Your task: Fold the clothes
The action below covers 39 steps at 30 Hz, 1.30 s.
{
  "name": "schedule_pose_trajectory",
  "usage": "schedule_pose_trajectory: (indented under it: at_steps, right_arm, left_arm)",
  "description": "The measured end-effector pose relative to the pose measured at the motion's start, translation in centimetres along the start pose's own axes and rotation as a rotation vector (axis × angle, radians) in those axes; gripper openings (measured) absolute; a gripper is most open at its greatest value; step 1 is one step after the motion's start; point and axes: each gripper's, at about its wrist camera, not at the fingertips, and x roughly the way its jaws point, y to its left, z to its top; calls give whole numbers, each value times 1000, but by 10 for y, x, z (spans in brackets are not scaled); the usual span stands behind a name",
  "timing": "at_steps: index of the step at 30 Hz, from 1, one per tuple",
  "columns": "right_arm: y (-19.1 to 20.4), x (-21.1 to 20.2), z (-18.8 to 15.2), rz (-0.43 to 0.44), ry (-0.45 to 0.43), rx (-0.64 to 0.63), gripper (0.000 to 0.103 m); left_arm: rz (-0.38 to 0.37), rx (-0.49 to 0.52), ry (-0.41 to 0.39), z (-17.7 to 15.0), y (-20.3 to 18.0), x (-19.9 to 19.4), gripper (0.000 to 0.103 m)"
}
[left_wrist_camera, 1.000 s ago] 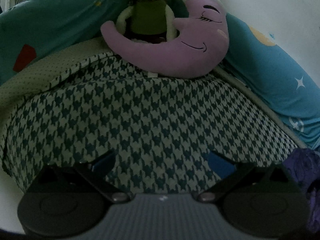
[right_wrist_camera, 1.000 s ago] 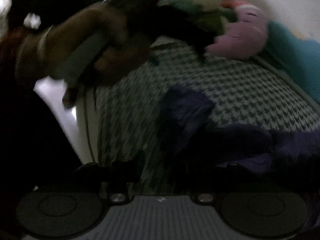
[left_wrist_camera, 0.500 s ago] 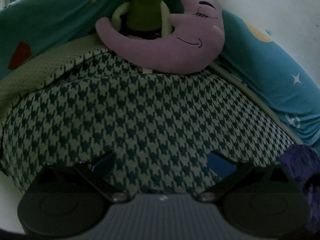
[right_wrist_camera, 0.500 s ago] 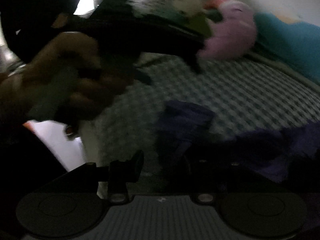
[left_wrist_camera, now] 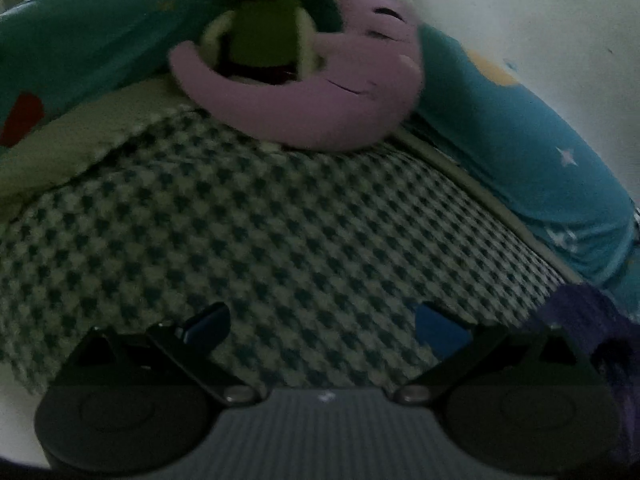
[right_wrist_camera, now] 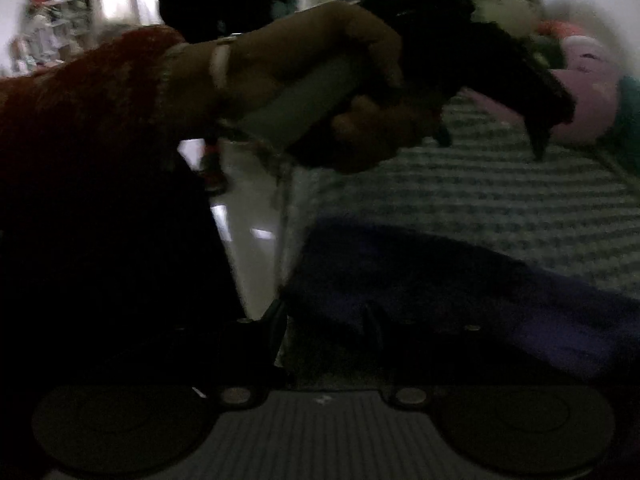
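The left claw [left_wrist_camera: 320, 322] is hovering released, its blue-padded fingers [left_wrist_camera: 438, 330] standing wide apart over the houndstooth bedspread [left_wrist_camera: 280, 232] with nothing between them. The purple garment [left_wrist_camera: 596, 320] is lying at the near right of the bed, just beside that claw's right finger. From the right wrist, the right claw [right_wrist_camera: 324, 320] is sitting dark against the purple cloth; I cannot tell whether it is grasping it. A moon plush [left_wrist_camera: 320, 108] is resting at the far edge.
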Motion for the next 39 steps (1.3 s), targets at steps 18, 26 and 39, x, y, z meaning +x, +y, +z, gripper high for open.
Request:
schedule_pose_trajectory:
  at_steps: [18, 26, 39]
  right_arm:
    - [-52, -102, -27, -418, -86, 457, 44]
    - [-63, -119, -42, -484, -80, 510, 44]
    - [-73, -129, -54, -535, -83, 547, 44]
  left_arm:
    - [-103, 285, 136, -45, -95, 38, 103]
    - [-90, 348, 179, -53, -109, 55, 101]
    - [-88, 552, 155, -72, -130, 64, 68]
